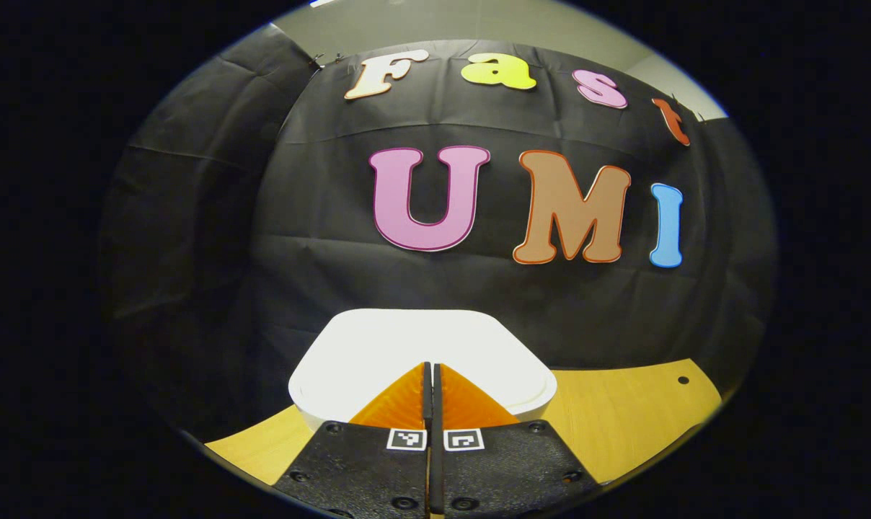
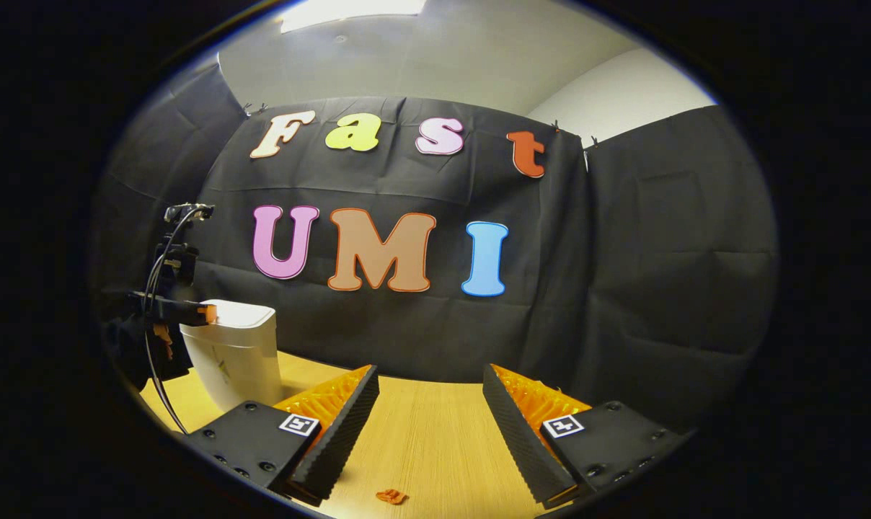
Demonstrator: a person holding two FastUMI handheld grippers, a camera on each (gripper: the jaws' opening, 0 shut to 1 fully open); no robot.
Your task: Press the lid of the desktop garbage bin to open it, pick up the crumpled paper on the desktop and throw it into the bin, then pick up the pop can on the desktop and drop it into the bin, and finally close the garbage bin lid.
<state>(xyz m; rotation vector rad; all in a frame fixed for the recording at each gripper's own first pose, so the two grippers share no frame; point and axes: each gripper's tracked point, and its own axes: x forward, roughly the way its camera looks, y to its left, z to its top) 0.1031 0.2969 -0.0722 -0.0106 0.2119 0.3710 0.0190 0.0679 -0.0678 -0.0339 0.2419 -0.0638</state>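
Observation:
The white desktop garbage bin (image 1: pixel 421 346) stands right ahead in the left gripper view, its flat lid down. My left gripper (image 1: pixel 432 371) is shut, fingers pressed together with nothing between them, tips at the lid's near edge. In the right gripper view the same bin (image 2: pixel 237 353) stands at the far left of the wooden table (image 2: pixel 435 425), and the left gripper (image 2: pixel 206 313) reaches over its lid from the left. My right gripper (image 2: pixel 430 393) hangs open above the table with nothing between its fingers.
A small orange scrap (image 2: pixel 391 496) lies on the table near the front edge, below my right gripper. A cable (image 2: pixel 154 288) loops by the left gripper. Black cloth walls close the table at the back and right. A small dark hole (image 1: pixel 683 380) marks the tabletop.

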